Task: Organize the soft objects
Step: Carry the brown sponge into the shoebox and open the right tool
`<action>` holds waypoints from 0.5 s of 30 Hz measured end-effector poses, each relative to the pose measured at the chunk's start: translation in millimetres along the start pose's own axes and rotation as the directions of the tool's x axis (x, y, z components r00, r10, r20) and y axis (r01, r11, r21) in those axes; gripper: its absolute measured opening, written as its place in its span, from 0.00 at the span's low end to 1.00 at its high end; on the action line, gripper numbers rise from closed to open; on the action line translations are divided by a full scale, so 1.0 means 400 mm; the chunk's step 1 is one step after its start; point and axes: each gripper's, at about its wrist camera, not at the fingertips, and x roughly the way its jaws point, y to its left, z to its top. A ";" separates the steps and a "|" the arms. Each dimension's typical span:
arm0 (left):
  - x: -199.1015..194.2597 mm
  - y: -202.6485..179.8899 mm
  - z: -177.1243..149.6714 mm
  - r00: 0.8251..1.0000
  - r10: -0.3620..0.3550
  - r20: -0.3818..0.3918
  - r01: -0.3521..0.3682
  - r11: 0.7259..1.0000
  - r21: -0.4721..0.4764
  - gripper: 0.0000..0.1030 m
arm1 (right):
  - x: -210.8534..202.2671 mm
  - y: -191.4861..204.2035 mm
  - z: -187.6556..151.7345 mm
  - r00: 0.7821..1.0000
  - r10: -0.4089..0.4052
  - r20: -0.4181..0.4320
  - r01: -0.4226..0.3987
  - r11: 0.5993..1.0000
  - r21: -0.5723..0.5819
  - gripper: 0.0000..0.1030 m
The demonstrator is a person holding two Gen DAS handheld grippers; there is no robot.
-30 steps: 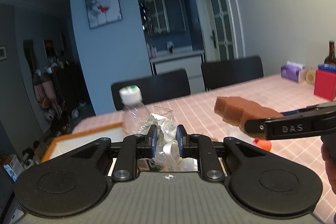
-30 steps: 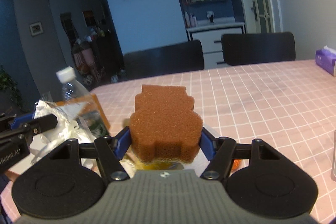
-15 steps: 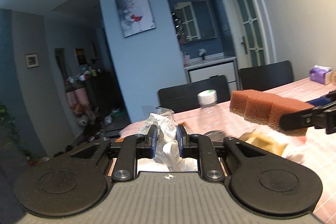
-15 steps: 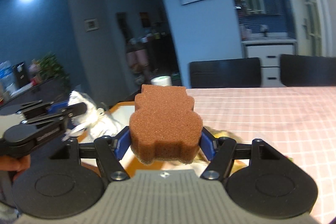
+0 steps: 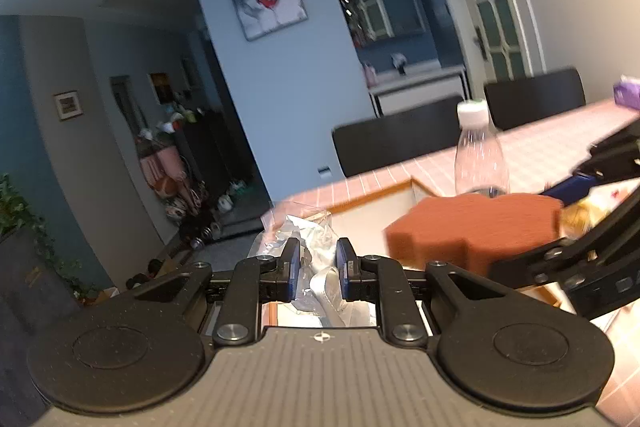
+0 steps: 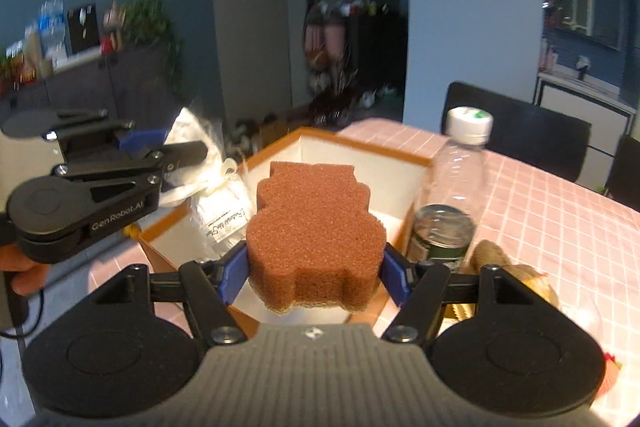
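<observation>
My right gripper (image 6: pixel 314 269) is shut on a brown bear-shaped sponge (image 6: pixel 312 223) and holds it over the near side of a white box with an orange rim (image 6: pixel 360 143). The sponge also shows in the left wrist view (image 5: pixel 476 227). My left gripper (image 5: pixel 318 263) is shut on a crinkled clear plastic bag (image 5: pixel 308 239) with white contents, held at the box's left edge; the bag shows in the right wrist view (image 6: pixel 216 183) too, hanging from the left gripper (image 6: pixel 180 147).
A clear plastic bottle (image 6: pixel 452 191) with a white cap stands right of the box on the pink checked tablecloth (image 6: pixel 560 219). A yellowish object (image 6: pixel 508 275) lies beside it. Black chairs (image 5: pixel 400 143) stand behind the table. A purple tissue box (image 5: pixel 628 93) is far right.
Both grippers have swung left toward the box. The sponge now hangs over the box, and the bag has come to the box's left edge.
</observation>
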 end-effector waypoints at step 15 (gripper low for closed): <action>0.139 0.001 -0.093 0.958 -0.123 -0.258 0.184 0.956 0.227 0.21 | 0.296 0.033 0.056 0.925 0.033 -0.378 -0.062 0.996 -0.064 0.66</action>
